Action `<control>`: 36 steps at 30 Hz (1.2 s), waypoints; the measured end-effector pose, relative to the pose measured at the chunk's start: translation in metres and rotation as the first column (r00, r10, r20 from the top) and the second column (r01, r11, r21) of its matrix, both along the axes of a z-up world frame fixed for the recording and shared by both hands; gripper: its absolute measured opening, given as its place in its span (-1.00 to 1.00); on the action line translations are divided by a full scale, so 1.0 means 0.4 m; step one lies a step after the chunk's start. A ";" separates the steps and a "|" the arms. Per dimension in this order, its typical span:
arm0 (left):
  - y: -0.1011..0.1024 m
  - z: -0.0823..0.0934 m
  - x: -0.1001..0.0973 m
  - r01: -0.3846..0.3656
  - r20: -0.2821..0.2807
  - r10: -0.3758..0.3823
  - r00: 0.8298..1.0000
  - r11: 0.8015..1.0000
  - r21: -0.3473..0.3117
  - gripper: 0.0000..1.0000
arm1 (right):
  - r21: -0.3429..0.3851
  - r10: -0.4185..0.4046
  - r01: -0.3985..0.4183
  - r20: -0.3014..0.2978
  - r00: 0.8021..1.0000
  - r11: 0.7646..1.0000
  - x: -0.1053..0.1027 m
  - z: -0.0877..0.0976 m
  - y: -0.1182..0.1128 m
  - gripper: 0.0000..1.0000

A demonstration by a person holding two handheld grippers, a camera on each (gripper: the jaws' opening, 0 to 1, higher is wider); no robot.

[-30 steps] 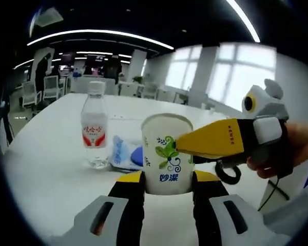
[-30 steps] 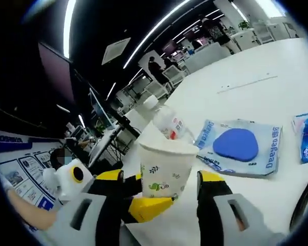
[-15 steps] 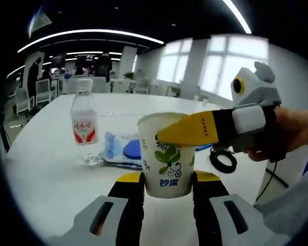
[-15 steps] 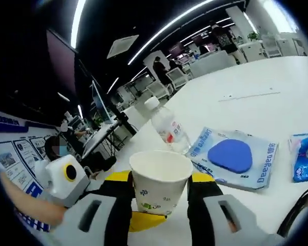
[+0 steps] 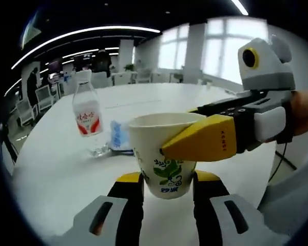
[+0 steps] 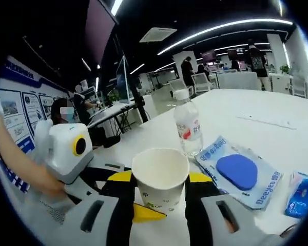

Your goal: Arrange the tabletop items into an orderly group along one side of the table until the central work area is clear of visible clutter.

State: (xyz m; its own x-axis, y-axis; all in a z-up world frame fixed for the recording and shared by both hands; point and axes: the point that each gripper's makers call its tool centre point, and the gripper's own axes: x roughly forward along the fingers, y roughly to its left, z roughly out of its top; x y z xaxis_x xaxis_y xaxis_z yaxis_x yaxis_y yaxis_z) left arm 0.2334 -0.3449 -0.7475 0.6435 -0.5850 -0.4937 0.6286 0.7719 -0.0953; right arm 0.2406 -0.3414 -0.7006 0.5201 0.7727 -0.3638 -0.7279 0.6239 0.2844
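A white paper cup (image 5: 167,154) with a green leaf print sits between the jaws of my left gripper (image 5: 168,180), which is shut on its lower part. My right gripper (image 5: 201,144) comes in from the right, one yellow jaw lying across the cup's front just under the rim. In the right gripper view the same cup (image 6: 160,166) is squeezed between the jaws of my right gripper (image 6: 160,178), shut on it. The left gripper (image 6: 72,154) enters there from the left, with a yellow jaw below the cup.
A small water bottle (image 5: 87,115) (image 6: 189,128) with a red label stands upright on the white table (image 5: 56,169). Beside it lies a flat pack with a blue pad (image 6: 241,171), and a blue packet (image 6: 300,195) is further right. Chairs, desks and people are behind.
The right gripper's jaws have closed onto the cup; a second ago they stood wider than it. Both views have swung, and the left gripper has kept its hold.
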 end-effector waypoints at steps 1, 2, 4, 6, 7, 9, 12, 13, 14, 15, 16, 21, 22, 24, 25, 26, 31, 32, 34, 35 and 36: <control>0.003 -0.012 -0.005 0.010 -0.006 -0.010 1.000 1.000 0.022 -0.34 | -0.005 0.007 -0.007 -0.004 1.000 1.000 -0.003 -0.006 0.000 -0.30; 0.004 -0.018 -0.007 0.016 -0.007 -0.015 1.000 0.999 0.035 -0.34 | -0.013 0.019 -0.019 -0.001 1.000 1.000 -0.007 -0.014 0.001 -0.30; 0.004 -0.028 -0.013 0.024 -0.009 -0.024 1.000 0.998 0.053 -0.34 | -0.025 0.040 -0.040 0.020 0.999 0.999 -0.014 -0.022 0.002 -0.31; 0.005 -0.040 -0.018 0.032 -0.014 -0.031 0.999 0.997 0.068 -0.34 | -0.034 0.063 -0.062 0.038 0.997 0.998 -0.021 -0.033 0.003 -0.31; 0.005 -0.046 -0.021 0.038 -0.018 -0.037 0.999 0.996 0.076 -0.35 | -0.036 0.066 -0.065 0.037 0.997 0.997 -0.023 -0.039 0.002 -0.31; 0.003 -0.058 -0.029 0.042 -0.039 -0.040 0.998 0.996 0.073 -0.35 | -0.041 0.077 -0.075 0.037 0.996 0.996 -0.027 -0.048 -0.001 -0.32; 0.002 -0.068 -0.037 0.049 -0.057 -0.045 0.997 0.996 0.078 -0.36 | -0.045 0.092 -0.090 0.046 0.995 0.995 -0.033 -0.056 -0.002 -0.32; 0.002 -0.070 -0.038 0.053 -0.058 -0.048 0.997 0.995 0.080 -0.36 | -0.043 0.096 -0.094 0.048 0.994 0.995 -0.035 -0.058 -0.003 -0.32; 0.003 -0.072 -0.039 0.056 -0.060 -0.051 0.997 0.995 0.081 -0.36 | -0.041 0.098 -0.096 0.049 0.994 0.995 -0.036 -0.060 -0.003 -0.32; 0.003 -0.075 -0.042 0.062 -0.066 -0.056 0.996 0.995 0.083 -0.36 | -0.039 0.102 -0.100 0.051 0.993 0.994 -0.037 -0.063 -0.004 -0.32; 0.004 -0.078 -0.044 0.069 -0.070 -0.063 0.996 0.994 0.090 -0.37 | -0.040 0.105 -0.103 0.054 0.993 0.994 -0.038 -0.064 -0.005 -0.32; 0.019 -0.087 -0.052 0.069 -0.091 -0.061 0.994 0.994 0.088 -0.40 | -0.043 0.114 -0.111 0.071 0.991 0.993 -0.035 -0.064 -0.007 -0.31; 0.022 -0.089 -0.054 0.066 -0.102 -0.057 0.993 0.995 0.080 -0.40 | -0.051 0.120 -0.117 0.072 0.990 0.992 -0.036 -0.068 -0.007 -0.30; 0.030 -0.093 -0.055 0.063 -0.106 -0.054 0.993 0.994 0.085 -0.37 | -0.060 0.133 -0.128 0.076 0.988 0.990 -0.039 -0.075 -0.007 -0.30; 0.032 -0.093 -0.056 0.063 -0.106 -0.053 0.993 0.994 0.085 -0.37 | -0.059 0.135 -0.131 0.075 0.988 0.990 -0.041 -0.077 -0.007 -0.30; 0.036 -0.093 -0.058 0.062 -0.111 -0.053 0.992 0.995 0.080 -0.36 | -0.057 0.136 -0.132 0.074 0.988 0.990 -0.044 -0.079 -0.007 -0.30; 0.058 -0.082 -0.057 0.022 -0.107 -0.016 0.994 0.998 0.059 -0.36 | -0.063 0.138 -0.134 0.075 0.988 0.989 -0.053 -0.089 -0.010 -0.30; 0.063 -0.080 -0.056 0.001 -0.115 0.003 0.993 0.999 0.037 -0.36 | -0.063 0.138 -0.133 0.076 0.988 0.989 -0.054 -0.089 -0.010 -0.30; 0.071 -0.079 -0.056 -0.017 -0.120 0.020 0.993 1.000 0.020 -0.33 | -0.059 0.139 -0.134 0.083 0.987 0.989 -0.055 -0.086 -0.009 -0.30; 0.076 -0.079 -0.057 -0.022 -0.122 0.024 0.992 1.000 0.018 -0.31 | -0.060 0.142 -0.137 0.083 0.986 0.989 -0.056 -0.087 -0.008 -0.30; 0.079 -0.079 -0.059 -0.022 -0.122 0.024 0.992 1.000 0.017 -0.31 | -0.072 0.148 -0.142 0.081 0.986 0.987 -0.059 -0.091 -0.008 -0.30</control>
State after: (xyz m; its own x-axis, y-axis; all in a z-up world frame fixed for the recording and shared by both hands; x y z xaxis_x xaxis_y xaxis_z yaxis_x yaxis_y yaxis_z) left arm 0.2098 -0.3134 -0.7793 0.5907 -0.5627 -0.5783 0.5953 0.7877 -0.1584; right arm 0.2169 -0.3447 -0.7371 0.4359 0.8182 -0.3749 -0.8320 0.5252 0.1789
